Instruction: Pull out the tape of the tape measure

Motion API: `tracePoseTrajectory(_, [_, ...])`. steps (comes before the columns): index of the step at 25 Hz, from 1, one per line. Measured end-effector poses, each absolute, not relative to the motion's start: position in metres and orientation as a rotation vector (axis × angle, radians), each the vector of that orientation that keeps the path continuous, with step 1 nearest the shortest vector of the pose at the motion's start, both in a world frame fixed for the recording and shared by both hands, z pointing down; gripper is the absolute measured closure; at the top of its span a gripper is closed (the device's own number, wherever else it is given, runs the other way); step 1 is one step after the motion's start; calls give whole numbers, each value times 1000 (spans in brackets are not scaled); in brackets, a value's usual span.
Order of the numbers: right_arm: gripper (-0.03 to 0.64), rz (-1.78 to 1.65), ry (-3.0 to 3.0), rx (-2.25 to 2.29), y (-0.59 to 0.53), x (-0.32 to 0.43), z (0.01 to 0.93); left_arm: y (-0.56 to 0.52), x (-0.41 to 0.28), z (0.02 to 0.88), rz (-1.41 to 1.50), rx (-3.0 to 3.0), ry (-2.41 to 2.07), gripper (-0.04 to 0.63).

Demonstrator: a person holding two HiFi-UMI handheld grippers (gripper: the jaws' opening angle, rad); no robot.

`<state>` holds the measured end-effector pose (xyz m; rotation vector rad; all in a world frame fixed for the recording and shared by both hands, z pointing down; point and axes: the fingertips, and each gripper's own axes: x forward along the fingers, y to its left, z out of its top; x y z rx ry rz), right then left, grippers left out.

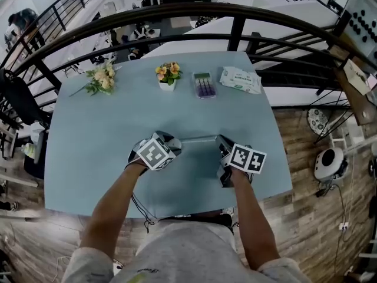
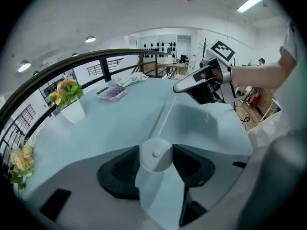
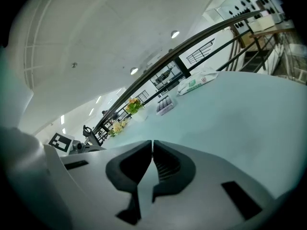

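Left gripper (image 2: 156, 150): jaws stood fairly wide and were clamped on the tape measure case from both sides; it pointed steeply down at the table.
Tape measure case (image 2: 154, 158): a round white disc with a small hub in its middle, held between the left gripper's dark pads, just above the table top.
Tape (image 1: 197, 138): a thin pale strip drawn out of the case, running straight from the left gripper across to the tip of the right gripper and casting a shadow on the table below it.
Right gripper (image 3: 152, 145): jaws were pressed together with only a hairline slit between the pads, pinched on the free end of the tape; it sat beside the left gripper, apart from it by the pulled-out stretch of tape, and was tilted to one side.
Forearms: bare, one behind each gripper, reaching in from the near edge of the table.
Table (image 1: 88, 158): pale blue-green and square, lying under both grippers.
Flower pot (image 1: 168, 75): small and white with orange blooms, well beyond the left gripper near the far edge.
Loose flowers (image 1: 101, 78): a pale spray lying flat, farther out to the left of the pot.
Clear box (image 1: 204, 84): holding purple items, beyond the tape's span and right of the pot.
Wipes packet (image 1: 240, 79): white and green, beyond the right gripper.
Railing (image 1: 235, 25): dark, curving past the table's far side.
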<state>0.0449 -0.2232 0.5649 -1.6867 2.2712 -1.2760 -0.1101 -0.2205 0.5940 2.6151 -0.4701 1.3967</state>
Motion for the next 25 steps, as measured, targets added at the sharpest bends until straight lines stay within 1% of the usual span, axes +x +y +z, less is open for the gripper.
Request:
tracePoseTrajectory(22, [603,-1297,2302,-1735,-215,44,579,-213,-110,613,1409,2598,-424,377])
tracePoseTrajectory(25, [600,-1282,2299,-1756,-215,46,578,-214,-110,611,1391,2600,-442,358])
